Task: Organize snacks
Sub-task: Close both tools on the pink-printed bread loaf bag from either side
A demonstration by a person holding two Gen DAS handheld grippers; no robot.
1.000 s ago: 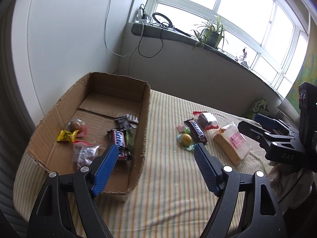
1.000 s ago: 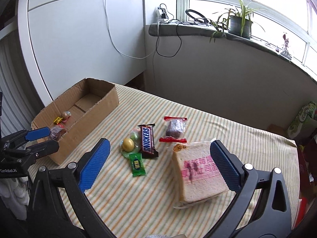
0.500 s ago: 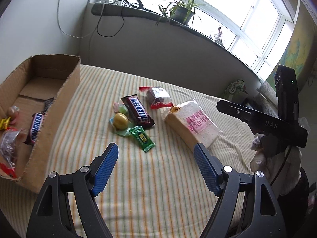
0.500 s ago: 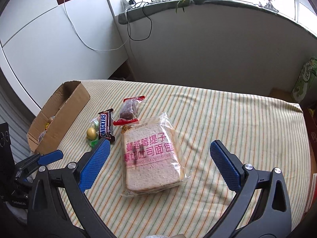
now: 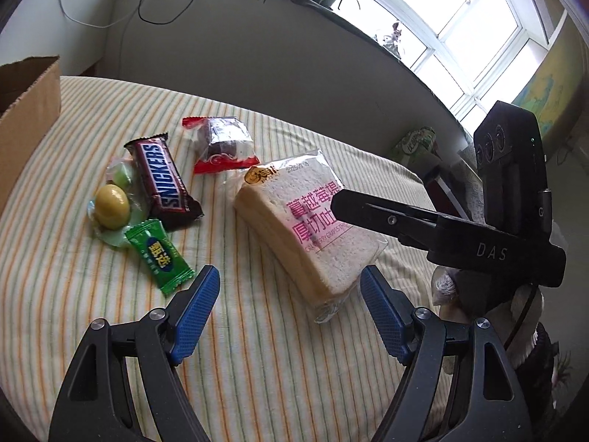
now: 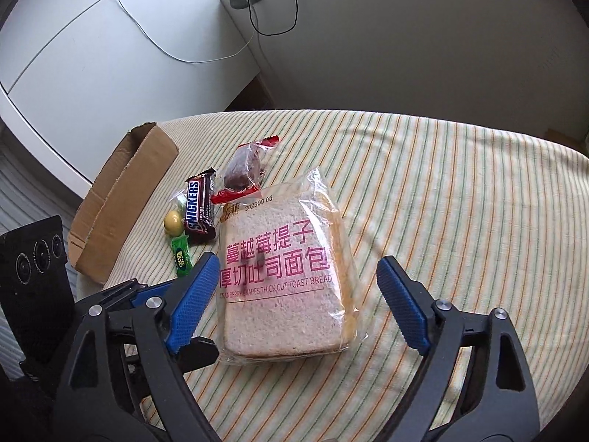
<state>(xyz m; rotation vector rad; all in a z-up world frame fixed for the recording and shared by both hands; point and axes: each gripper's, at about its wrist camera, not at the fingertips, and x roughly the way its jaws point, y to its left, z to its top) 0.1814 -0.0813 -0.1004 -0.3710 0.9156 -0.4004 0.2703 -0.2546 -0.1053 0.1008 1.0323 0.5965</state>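
From the left wrist: left hand-held gripper (image 5: 287, 300) open and empty above the striped surface (image 5: 257, 368), brown Snickers bar (image 5: 162, 180) unboxed; from the right wrist: right hand-held gripper (image 6: 294, 291) closing around, not yet pressing, the clear-bagged sliced toast bread (image 6: 283, 276), brown cardboard box (image 6: 121, 202) awaiting the loose snacks.

Striped tablecloth (image 6: 441, 191), brown Snickers bar (image 5: 163, 180), green candy (image 5: 160, 256), blue fingers (image 6: 193, 291)

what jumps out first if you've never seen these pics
The bagged toast bread with pink lettering dominates, lying flat on the striped cloth between the closing, not yet touching jaws of the right gripper. To its left cluster a Snickers bar, a green candy and a red-wrapped cake, near the cardboard box.
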